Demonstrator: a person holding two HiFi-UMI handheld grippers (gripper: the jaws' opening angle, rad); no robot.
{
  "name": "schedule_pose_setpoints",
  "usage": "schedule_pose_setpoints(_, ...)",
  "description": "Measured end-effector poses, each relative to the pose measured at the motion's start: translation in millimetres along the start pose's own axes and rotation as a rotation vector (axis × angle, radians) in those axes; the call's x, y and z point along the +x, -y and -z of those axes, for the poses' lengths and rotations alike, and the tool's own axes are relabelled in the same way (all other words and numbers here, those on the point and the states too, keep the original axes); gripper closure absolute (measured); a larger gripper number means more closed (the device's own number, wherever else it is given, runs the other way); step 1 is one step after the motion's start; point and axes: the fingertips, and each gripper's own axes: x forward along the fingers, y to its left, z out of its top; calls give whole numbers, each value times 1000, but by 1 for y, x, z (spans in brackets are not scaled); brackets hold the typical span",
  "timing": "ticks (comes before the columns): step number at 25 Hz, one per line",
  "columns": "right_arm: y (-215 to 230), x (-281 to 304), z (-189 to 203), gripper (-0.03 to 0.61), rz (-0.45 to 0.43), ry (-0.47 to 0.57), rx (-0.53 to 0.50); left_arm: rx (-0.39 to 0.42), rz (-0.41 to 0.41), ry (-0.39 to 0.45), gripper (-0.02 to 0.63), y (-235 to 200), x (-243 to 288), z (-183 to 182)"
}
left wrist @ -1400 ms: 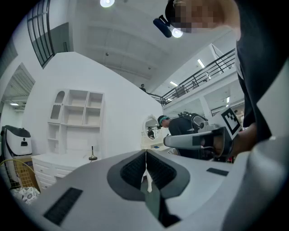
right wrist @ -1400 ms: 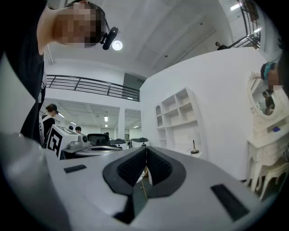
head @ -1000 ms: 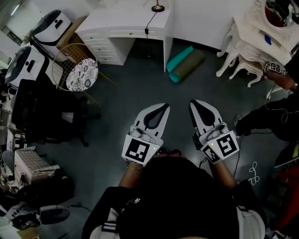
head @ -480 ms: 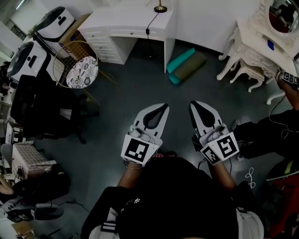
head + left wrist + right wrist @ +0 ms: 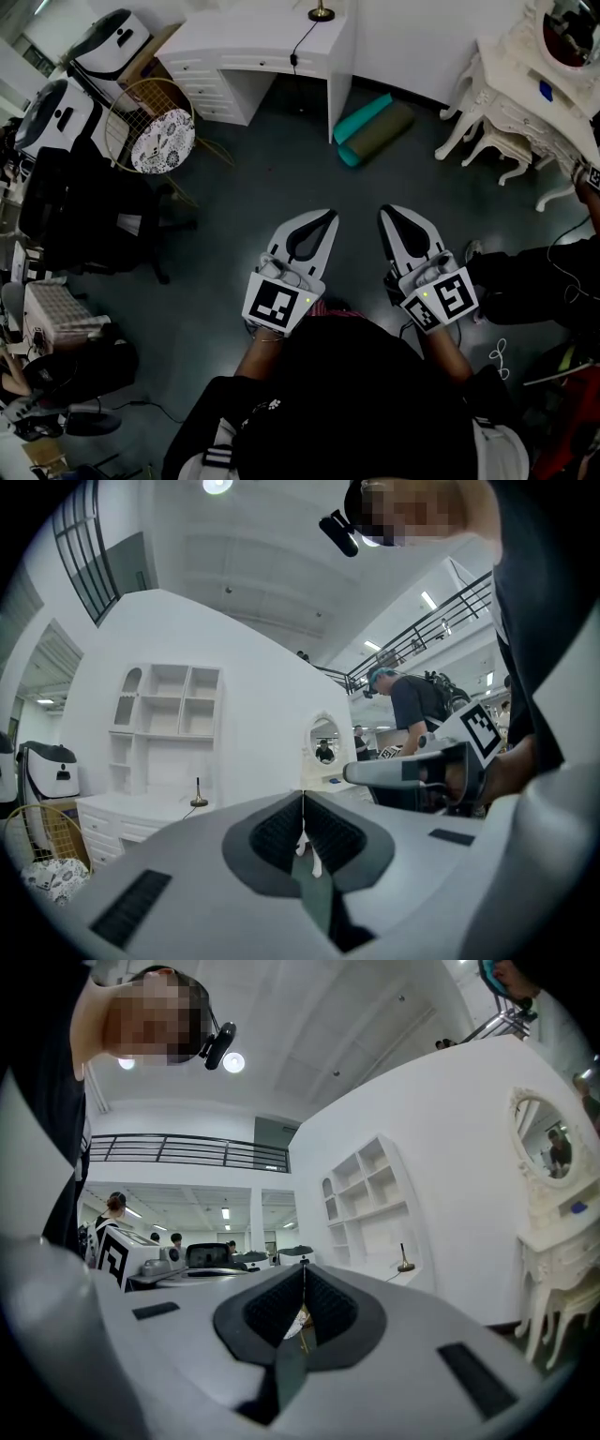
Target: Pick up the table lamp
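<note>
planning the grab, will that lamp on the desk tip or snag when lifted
The lamp looks like a thin stem on a small round base, so probably light but easy to tip if nudged high. Its brassy finish may be slippery in a grip. The cord runs over the desk edge, so it could tug on lifting.

No legible text or numbers anywhere
</note>
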Motion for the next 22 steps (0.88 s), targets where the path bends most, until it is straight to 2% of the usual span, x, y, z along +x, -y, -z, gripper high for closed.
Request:
schedule_pose_setpoints(8,0,18,5,563,-2,-4,-8,-14,-1,12,600,-17,3,3)
schedule_pose_setpoints(22,10,100,7,563,65,16,-33,-16,81,49,600,-102,33,6)
